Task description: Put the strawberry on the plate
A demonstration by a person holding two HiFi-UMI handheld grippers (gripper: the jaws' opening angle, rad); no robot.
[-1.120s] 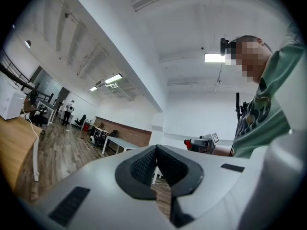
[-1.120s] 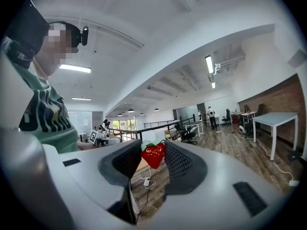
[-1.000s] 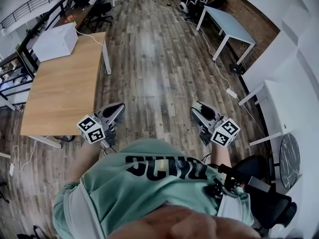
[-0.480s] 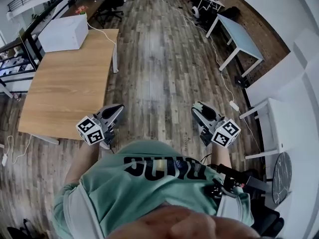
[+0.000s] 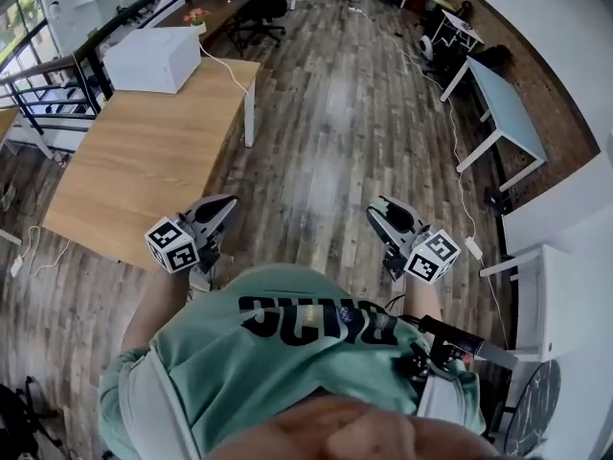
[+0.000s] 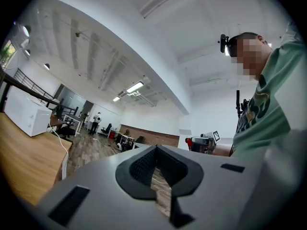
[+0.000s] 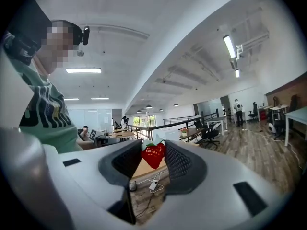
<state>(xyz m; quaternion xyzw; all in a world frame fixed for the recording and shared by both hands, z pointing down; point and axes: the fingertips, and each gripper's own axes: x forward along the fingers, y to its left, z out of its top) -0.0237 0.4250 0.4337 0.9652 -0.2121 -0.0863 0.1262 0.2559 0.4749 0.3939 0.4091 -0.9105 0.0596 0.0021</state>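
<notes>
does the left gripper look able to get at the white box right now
Probably not: the left gripper hangs by the near edge of the wooden table, while the white box sits at its far end. Nothing blocks the way.

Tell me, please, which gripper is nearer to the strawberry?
Right. The right gripper holds the strawberry between its fingers; the left gripper, shut and empty, is off to its left, well apart from the fruit.
</notes>
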